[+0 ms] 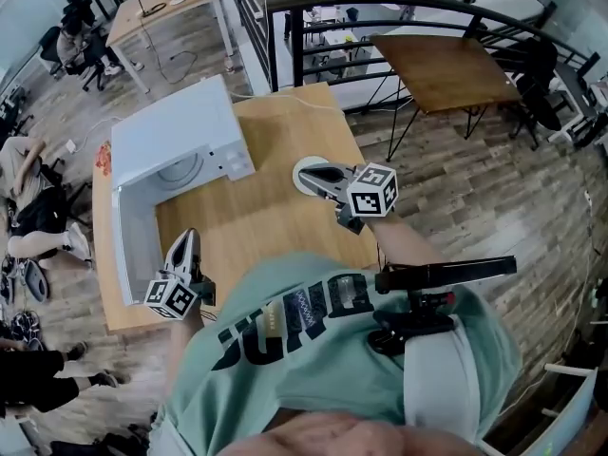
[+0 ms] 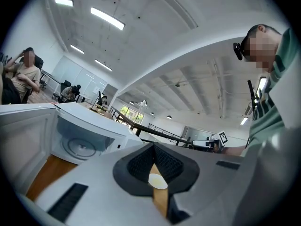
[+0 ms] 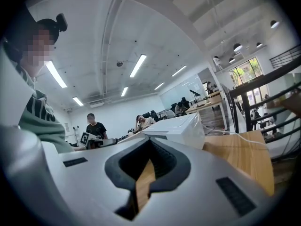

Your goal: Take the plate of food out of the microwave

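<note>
Item: white microwave [image 1: 176, 150], standing at the 10 o'clock corner of the wooden worktop [image 1: 266, 231]. Its door [image 1: 128, 245] is hanging open toward 7 o'clock, and its round turntable [image 1: 182, 171] is showing inside the cavity. Item: white plate [image 1: 300, 184], sitting out on the worktop at the microwave's 3 o'clock side, near it but outside the cavity, and at 12 o'clock from the person [image 1: 313, 350]; what it is carrying is too small to make out. Item: right claw [image 1: 306, 171], reaching in from 3 o'clock and hanging over the plate, its marker cube trailing at 4 o'clock; the head view is not showing whether it is touching the plate. In the right gripper view this claw [image 3: 149, 163] is pointing toward the microwave [image 3: 181, 128], with its dark pads meeting at the tips, only worktop wood showing through the slit below them and no object clamped between them. Item: left claw [image 1: 187, 238], lying at 7 o'clock on the worktop and pointing toward 12 o'clock alongside the open door. In the left gripper view its jaws [image 2: 153, 149] are sitting fully together and gripping nothing, with the microwave cavity [image 2: 82, 145] opening at 9 o'clock.
</note>
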A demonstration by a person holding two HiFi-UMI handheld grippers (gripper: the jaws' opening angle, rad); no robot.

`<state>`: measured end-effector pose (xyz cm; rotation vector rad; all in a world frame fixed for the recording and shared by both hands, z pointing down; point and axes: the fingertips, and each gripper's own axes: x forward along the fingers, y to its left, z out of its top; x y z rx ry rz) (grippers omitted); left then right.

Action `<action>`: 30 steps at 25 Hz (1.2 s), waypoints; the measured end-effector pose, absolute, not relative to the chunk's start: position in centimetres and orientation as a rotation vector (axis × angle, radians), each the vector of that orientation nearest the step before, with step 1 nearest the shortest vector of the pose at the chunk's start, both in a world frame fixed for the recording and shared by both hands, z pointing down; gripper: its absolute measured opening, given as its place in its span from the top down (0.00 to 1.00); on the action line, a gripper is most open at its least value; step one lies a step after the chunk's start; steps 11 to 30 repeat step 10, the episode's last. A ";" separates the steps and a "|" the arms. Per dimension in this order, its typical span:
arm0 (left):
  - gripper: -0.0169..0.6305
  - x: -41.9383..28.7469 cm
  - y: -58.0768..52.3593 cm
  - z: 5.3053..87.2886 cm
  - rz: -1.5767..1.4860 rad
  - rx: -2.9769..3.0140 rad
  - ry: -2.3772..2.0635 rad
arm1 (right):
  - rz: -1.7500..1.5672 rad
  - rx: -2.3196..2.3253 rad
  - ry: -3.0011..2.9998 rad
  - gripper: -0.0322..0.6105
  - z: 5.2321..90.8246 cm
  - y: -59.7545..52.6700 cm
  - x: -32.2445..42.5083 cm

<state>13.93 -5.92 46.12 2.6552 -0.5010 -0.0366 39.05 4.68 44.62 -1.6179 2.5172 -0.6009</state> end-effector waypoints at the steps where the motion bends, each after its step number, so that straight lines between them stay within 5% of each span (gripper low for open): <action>1: 0.97 13.7 -5.9 46.2 -0.031 2.656 -0.499 | -0.601 -1.620 2.513 0.94 44.7 4.8 38.9; 30: 0.97 13.0 -5.8 46.2 -0.023 2.652 -0.496 | -0.597 -1.626 2.514 0.94 44.6 5.5 38.1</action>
